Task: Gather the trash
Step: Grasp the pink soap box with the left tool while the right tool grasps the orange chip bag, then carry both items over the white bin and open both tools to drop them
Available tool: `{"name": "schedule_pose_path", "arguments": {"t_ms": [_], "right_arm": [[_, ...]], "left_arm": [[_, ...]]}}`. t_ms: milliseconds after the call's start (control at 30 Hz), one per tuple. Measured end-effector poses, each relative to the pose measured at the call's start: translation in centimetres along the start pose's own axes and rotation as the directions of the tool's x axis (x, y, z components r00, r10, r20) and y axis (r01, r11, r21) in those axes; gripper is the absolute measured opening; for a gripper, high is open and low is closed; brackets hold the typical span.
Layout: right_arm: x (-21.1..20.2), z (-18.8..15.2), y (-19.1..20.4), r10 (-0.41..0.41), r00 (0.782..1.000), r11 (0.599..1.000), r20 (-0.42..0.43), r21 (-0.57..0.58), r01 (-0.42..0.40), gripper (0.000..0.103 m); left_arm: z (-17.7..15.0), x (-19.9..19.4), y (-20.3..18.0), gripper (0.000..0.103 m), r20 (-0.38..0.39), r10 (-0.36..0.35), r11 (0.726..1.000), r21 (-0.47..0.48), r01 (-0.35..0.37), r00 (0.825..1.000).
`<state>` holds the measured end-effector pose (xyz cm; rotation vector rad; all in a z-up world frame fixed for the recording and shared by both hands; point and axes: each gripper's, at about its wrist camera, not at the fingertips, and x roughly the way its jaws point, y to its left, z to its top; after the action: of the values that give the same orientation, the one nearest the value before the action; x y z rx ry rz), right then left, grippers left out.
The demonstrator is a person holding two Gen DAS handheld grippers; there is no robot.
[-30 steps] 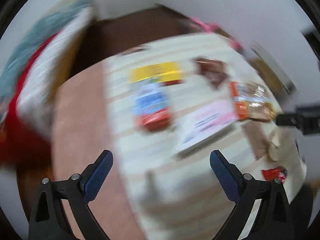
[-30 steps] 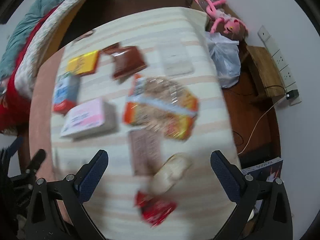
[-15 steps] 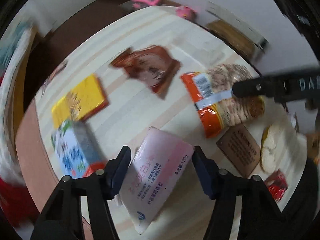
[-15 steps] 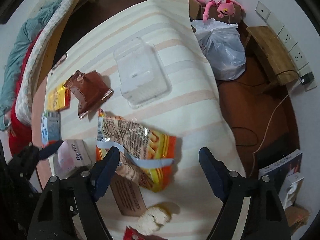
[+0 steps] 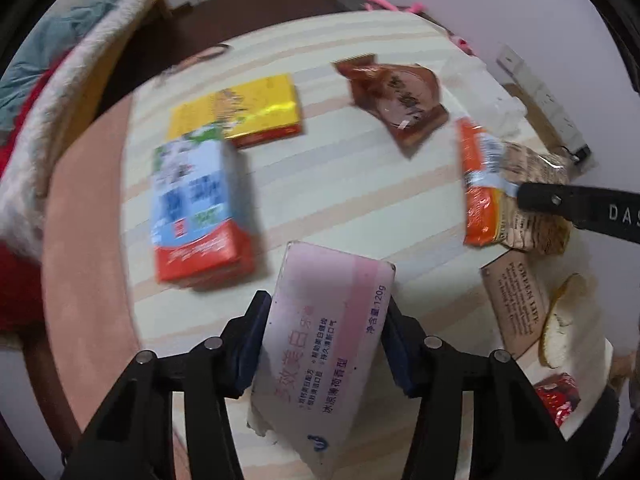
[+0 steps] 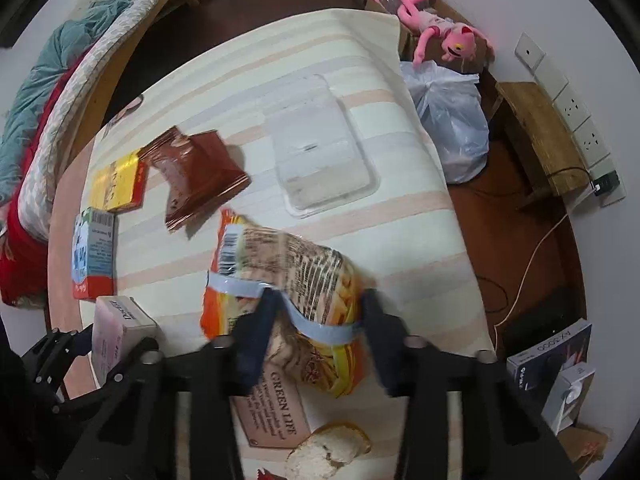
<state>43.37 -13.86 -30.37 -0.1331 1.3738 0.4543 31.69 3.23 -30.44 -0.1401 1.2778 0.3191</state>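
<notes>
The pink toothpaste box (image 5: 328,344) lies on the striped tablecloth (image 5: 352,208). My left gripper (image 5: 324,320) points down over it, jaws closing, with both blue pads against the box's long sides. The same box (image 6: 116,332) shows at the lower left of the right wrist view. The orange snack bag (image 6: 280,264) lies crumpled mid-table. My right gripper (image 6: 316,308) straddles its near end, jaws closing, and the blurred fingers (image 6: 260,320) pinch the bag. One finger of it (image 5: 560,204) reaches across the bag (image 5: 480,184).
A blue and red carton (image 5: 196,208), a yellow box (image 5: 240,112), a brown wrapper (image 5: 400,96), a brown card (image 6: 276,408), a bread piece (image 6: 328,452) and a clear tray (image 6: 320,144) share the table. A white plastic bag (image 6: 452,120) sits on the floor right of it.
Both grippers have come down toward the table. The left jaws went from wide open to closed around the pink box. The right jaws closed in on the orange snack bag.
</notes>
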Motion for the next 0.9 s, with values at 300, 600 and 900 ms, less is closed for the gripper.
{"name": "schedule_pose_path", "arguments": {"t_ms": [300,600,900], "right_arm": [[-4.0,-3.7,2.9,0.057,0.996,0.998,0.075,-0.045,-0.053,0.016],[-10.5,-7.4,7.6,0.151,0.978,0.986,0.147,-0.094,-0.138,0.016],[-15.1,-12.5,18.1,0.294,0.941,0.939,0.165,-0.231,-0.253,0.016]], "left_arm": [[-4.7,-7.1,2.0,0.049,0.174,0.096,0.987,-0.147,-0.070,0.980],[-8.8,-14.7,9.2,0.049,0.289,0.129,0.952,-0.304,-0.036,0.949],[-15.7,-21.3,17.4,0.049,0.336,0.222,0.896,-0.442,-0.055,0.915]]}}
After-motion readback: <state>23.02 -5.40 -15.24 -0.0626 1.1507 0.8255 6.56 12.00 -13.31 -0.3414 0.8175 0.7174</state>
